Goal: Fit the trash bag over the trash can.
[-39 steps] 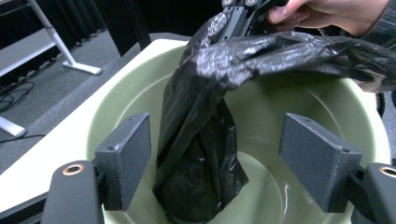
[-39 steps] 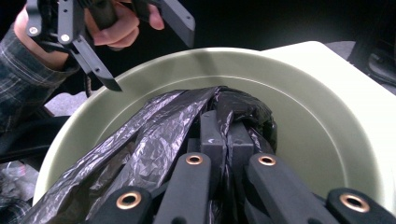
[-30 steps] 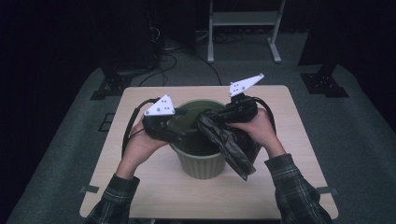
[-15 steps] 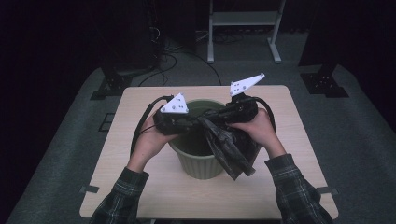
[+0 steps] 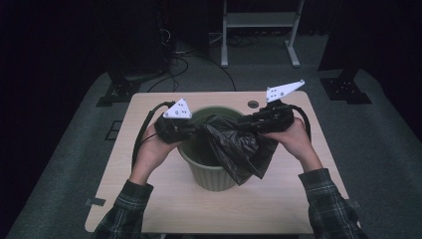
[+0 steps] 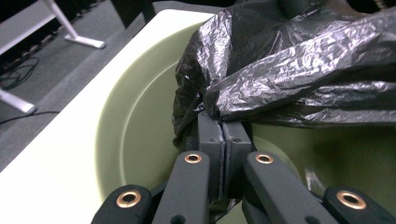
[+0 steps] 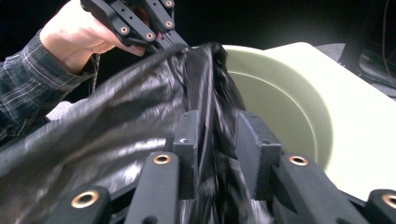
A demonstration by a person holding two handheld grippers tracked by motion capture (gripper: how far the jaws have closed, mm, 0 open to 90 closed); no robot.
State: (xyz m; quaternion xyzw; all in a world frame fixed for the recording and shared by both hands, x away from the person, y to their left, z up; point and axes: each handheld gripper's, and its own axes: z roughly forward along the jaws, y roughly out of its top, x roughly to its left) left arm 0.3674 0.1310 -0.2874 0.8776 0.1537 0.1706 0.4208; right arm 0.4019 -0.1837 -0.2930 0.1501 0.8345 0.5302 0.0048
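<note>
Here, bag (image 5: pixel 238 149): a black plastic bag is stretched between the two grippers above the bin, its loose bulk hung down over the bin's near right rim.
Left gripper (image 6: pixel 223 133): its jaws are pressed together on a pinch of the bag's edge; the film is bunched just past the pads. They have just been closing.
Left fingers (image 6: pixel 209 140): the two grey pads are seen flat against each other, with creased film squeezed in the seam and spread out above them.
Right gripper (image 7: pixel 215 135): its jaws have just been opening; a fold of the bag is run between them, and a gap is seen beside the right pad, so the film is not clamped.
Right fingers (image 7: pixel 254 140): the bag lies against the left pad; the right pad is stood off from it.
Bin (image 5: pixel 211 174): a pale green bin is stood on the table (image 5: pixel 149 199), below both grippers; its open mouth is seen just beyond the left pads.
</note>
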